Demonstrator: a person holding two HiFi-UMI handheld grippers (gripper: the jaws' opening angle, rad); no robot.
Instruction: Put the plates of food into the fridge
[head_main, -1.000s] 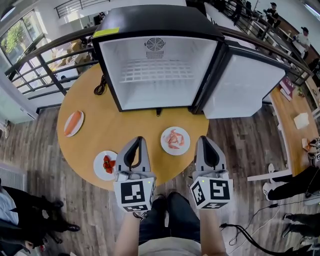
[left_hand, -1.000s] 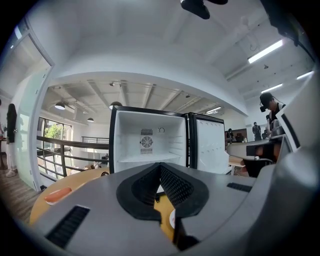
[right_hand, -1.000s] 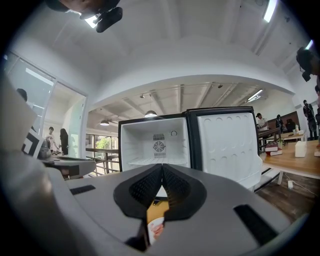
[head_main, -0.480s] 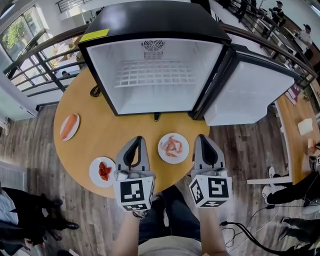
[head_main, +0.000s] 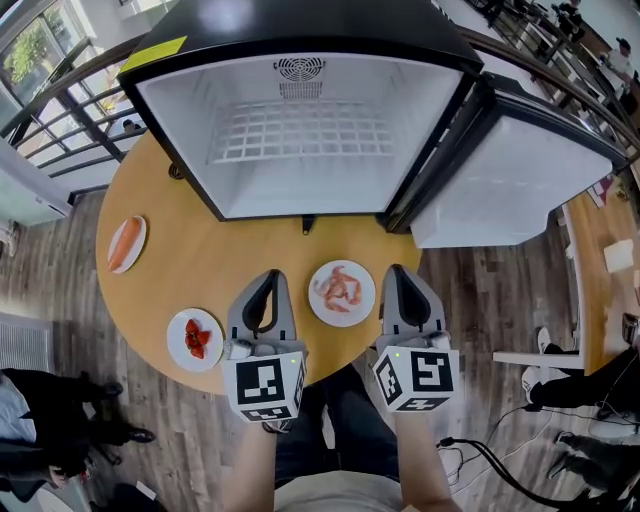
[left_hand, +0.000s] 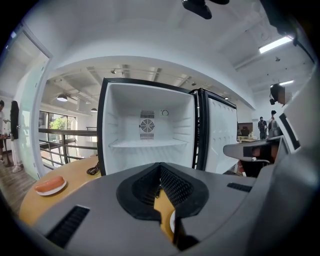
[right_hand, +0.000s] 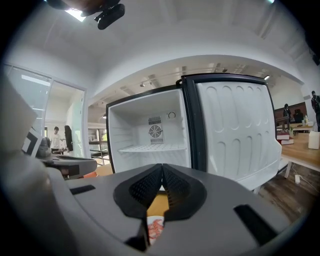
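This looks like an open-plan office or demo space on an upper level rather than a home kitchen. A small fridge (head_main: 300, 130) stands open on a round wooden table (head_main: 230, 260) beside a dark metal railing (left_hand: 70, 132). Loose cables (head_main: 480, 455) trail over the wood-plank floor (head_main: 490, 290). Another work table (head_main: 590, 230) and standing people (left_hand: 262, 127) show beyond, under a ceiling strip light (left_hand: 274, 44).

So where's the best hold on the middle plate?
The middle plate: probably its near-right rim, coming low from the person's side with the right tool; it lies flat on the table, food centred, leaving only the edge grippable.
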